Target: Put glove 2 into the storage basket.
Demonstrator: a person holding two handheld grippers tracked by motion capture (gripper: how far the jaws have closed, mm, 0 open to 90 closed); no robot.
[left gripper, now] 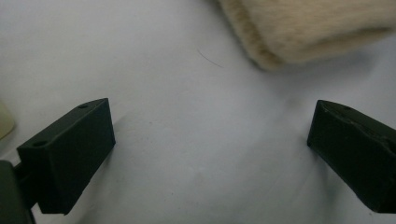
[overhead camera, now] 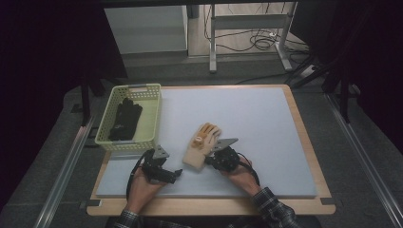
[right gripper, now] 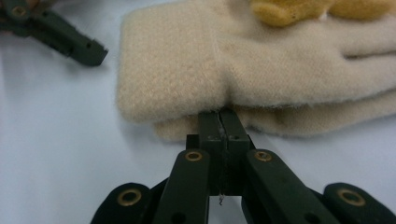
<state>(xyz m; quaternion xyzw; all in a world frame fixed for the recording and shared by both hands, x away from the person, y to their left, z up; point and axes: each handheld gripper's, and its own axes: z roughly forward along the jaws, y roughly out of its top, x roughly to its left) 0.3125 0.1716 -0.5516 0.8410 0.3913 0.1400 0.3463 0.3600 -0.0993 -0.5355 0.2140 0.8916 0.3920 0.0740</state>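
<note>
High view adds a basket holding black gloves.

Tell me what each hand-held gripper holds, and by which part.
The right hand-held gripper pinches the cream glove by its side edge near the cuff. The left hand-held gripper is open and holds nothing.

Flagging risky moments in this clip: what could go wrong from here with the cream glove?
The right gripper is shut on just the edge of the cream glove, so the soft knit could slip free if lifted or dragged. The left gripper rests open on the mat, short of the glove; the basket already holds black gloves, so a drop might catch its rim.
</note>
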